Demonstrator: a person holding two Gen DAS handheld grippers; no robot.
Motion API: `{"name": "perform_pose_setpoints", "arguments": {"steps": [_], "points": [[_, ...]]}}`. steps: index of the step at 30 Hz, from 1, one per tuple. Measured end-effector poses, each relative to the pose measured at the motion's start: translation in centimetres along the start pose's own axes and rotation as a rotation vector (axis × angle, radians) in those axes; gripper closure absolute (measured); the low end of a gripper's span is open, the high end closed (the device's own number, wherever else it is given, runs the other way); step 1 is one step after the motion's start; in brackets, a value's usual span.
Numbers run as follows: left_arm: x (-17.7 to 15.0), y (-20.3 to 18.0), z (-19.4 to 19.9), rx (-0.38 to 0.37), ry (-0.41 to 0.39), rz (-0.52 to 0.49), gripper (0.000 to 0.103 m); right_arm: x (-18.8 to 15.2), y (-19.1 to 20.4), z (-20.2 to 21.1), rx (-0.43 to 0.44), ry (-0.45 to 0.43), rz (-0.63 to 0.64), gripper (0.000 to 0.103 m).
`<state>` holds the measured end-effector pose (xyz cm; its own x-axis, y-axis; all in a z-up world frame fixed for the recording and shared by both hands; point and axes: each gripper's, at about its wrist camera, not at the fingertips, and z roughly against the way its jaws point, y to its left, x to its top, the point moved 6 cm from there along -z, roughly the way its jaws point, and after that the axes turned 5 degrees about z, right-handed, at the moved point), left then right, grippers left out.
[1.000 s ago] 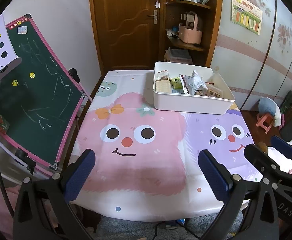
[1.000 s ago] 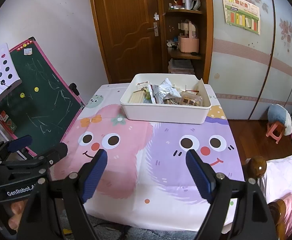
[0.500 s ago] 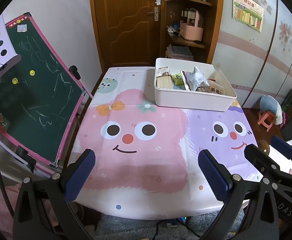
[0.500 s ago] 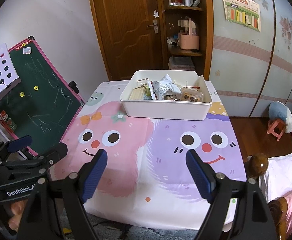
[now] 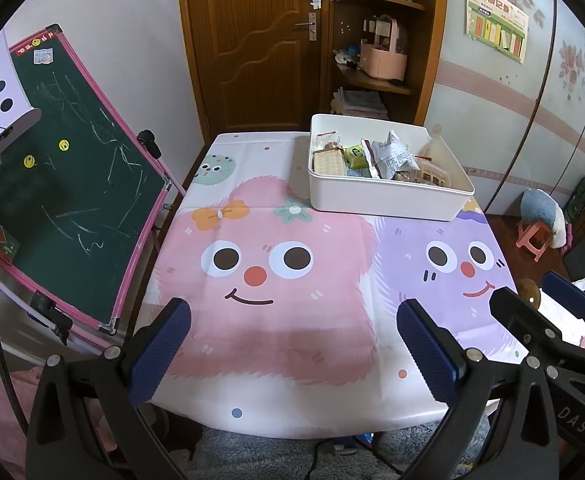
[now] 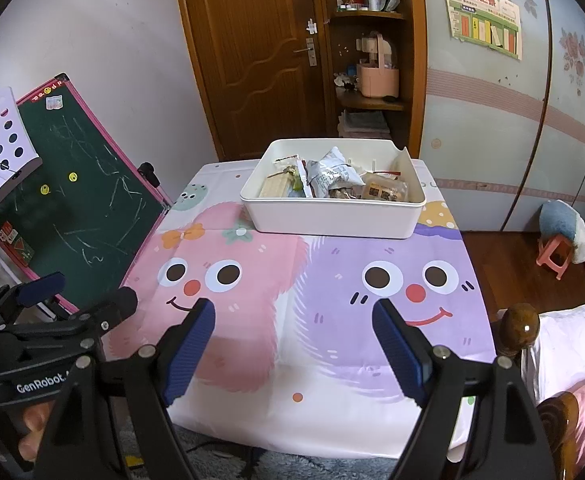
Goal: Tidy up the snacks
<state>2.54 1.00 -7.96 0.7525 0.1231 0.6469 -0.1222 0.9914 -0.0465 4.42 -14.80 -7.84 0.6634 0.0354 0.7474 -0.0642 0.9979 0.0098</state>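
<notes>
Snacks [image 5: 380, 156] lie packed in a white bin [image 5: 388, 200] that we see well ahead of both pairs of jaws, at the far end of the surface [image 5: 292, 380], which is covered by a cloth printed with a pink cartoon face and a purple one. Among them we make out a crinkled silver packet [image 6: 334, 174] near the middle, a pale wafer pack [image 5: 326, 162] toward the left wall of the bin and a small green packet [image 5: 355, 156] beside it. The rest are too small for us to tell apart.

Our left gripper [image 5: 292, 352] hangs over the near edge of the surface with its jaws spread wide and nothing between the blue pads [image 5: 160, 356]; the pink face shows in the gap. Our right gripper [image 6: 294, 354] stands just beside it, its jaws likewise wide apart and empty, the seam between the pink and purple faces showing between them. Neither touches the bin.

To the left of the jaws a green chalkboard [image 5: 64, 184] in a pink frame leans beside the surface. Beyond the bin stands a wooden door [image 5: 252, 44].
</notes>
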Motion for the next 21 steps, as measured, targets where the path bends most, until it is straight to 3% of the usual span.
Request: {"name": "perform_pose_setpoints", "arguments": {"steps": [21], "points": [[0.03, -0.09, 0.02, 0.0, 0.003, 0.0, 0.001, -0.46, 0.13, -0.24, 0.014, 0.014, -0.014, 0.022]]}}
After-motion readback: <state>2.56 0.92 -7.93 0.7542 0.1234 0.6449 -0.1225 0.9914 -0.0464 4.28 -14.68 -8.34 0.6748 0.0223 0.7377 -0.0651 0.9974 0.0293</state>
